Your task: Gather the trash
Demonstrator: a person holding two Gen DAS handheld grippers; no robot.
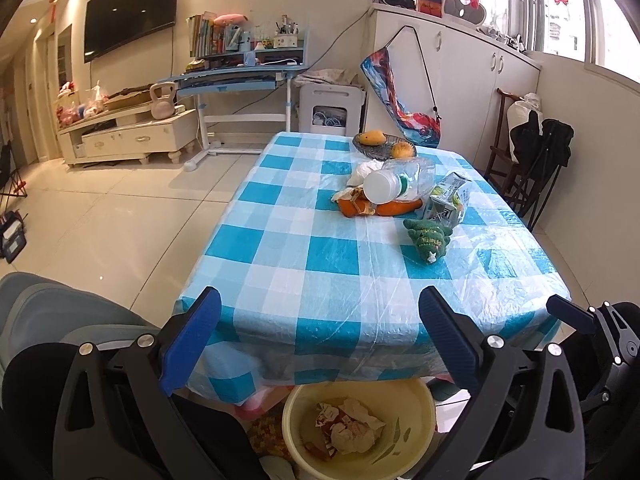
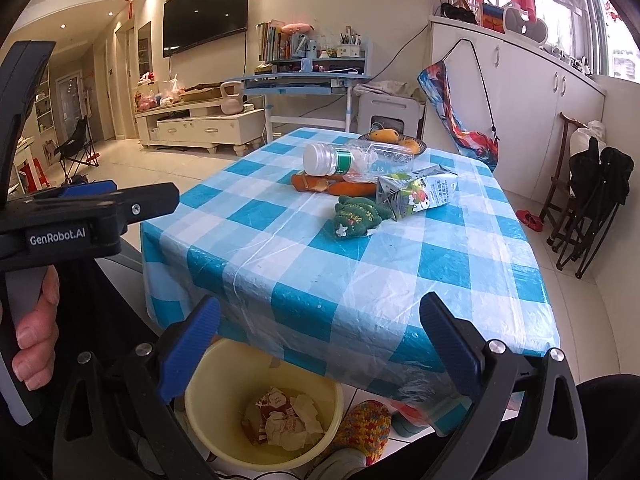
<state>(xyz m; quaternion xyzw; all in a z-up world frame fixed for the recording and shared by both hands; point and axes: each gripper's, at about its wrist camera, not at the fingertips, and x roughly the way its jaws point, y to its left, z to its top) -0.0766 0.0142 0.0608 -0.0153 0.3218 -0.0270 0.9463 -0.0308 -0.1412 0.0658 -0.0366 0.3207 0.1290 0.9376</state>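
Hovering with fingers spread and empty, both grippers (image 1: pixel 320 340) (image 2: pixel 320 344) frame the yellow bin (image 2: pixel 264 404) holding crumpled trash (image 2: pixel 288 420).

I see the worktop (image 1: pixel 304 264) in front of both claws. On its far part lies a bottle (image 1: pixel 394 184) on its side, on top of some peels (image 1: pixel 360 206). A carton (image 1: pixel 448 200) lies just right of the bottle. A soft toy (image 1: pixel 428 238) lies in front of the carton, nearer to me. Behind them all sits a fruit bowl (image 1: pixel 384 146) at the far edge. A bucket (image 1: pixel 360 428) stands on the floor under the near edge of the worktop, with crumpled paper (image 1: pixel 348 426) in it. My left claw (image 1: pixel 320 340) and right claw (image 2: pixel 320 344) are both above the bucket.
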